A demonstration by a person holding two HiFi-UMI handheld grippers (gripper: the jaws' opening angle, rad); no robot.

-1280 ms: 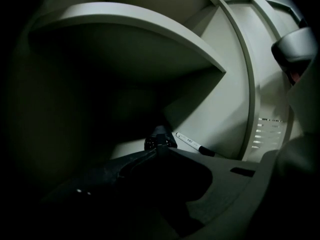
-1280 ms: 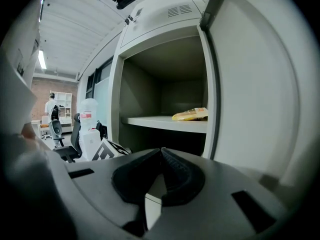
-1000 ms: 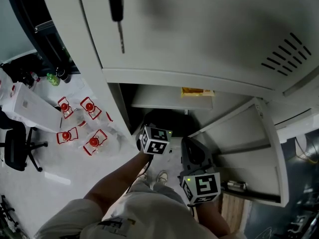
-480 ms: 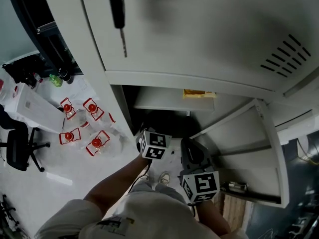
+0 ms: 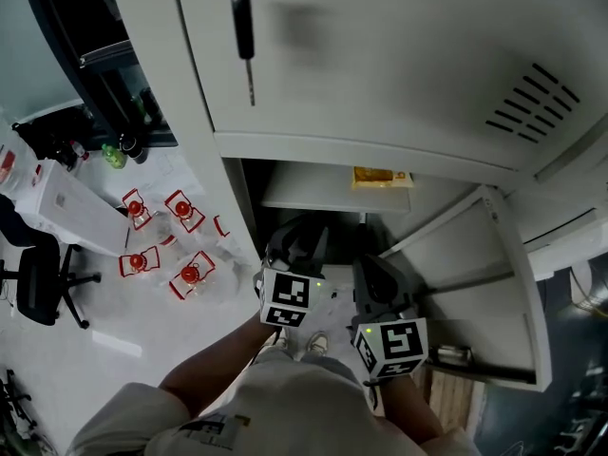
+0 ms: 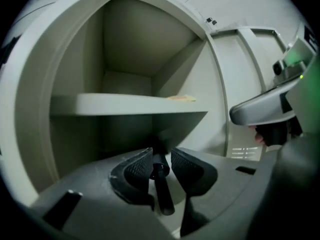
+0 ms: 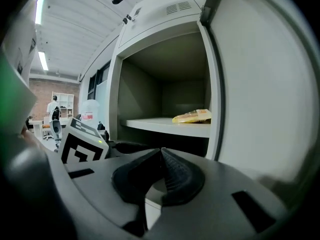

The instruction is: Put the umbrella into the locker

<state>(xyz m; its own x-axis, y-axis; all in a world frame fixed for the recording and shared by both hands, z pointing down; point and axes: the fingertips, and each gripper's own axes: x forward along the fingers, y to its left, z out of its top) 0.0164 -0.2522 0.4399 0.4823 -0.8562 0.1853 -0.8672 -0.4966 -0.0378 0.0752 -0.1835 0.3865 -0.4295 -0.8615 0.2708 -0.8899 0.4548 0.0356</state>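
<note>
The grey locker stands open, its door swung to the right. My left gripper is at the mouth of the dark lower compartment, under the shelf. In the left gripper view its jaws are open, and a slim black rod-like part, apparently the umbrella, runs between the pads without being pressed. The rest of the umbrella is lost in the dark. My right gripper waits beside the door, jaws shut and empty.
A yellow packet lies on the shelf. A key hangs from the closed upper door. On the floor to the left are several red-topped items, an office chair and a white box.
The left gripper has lifted nearer the camera and its jaws now stand apart before the dark opening. The right gripper has hardly moved.
</note>
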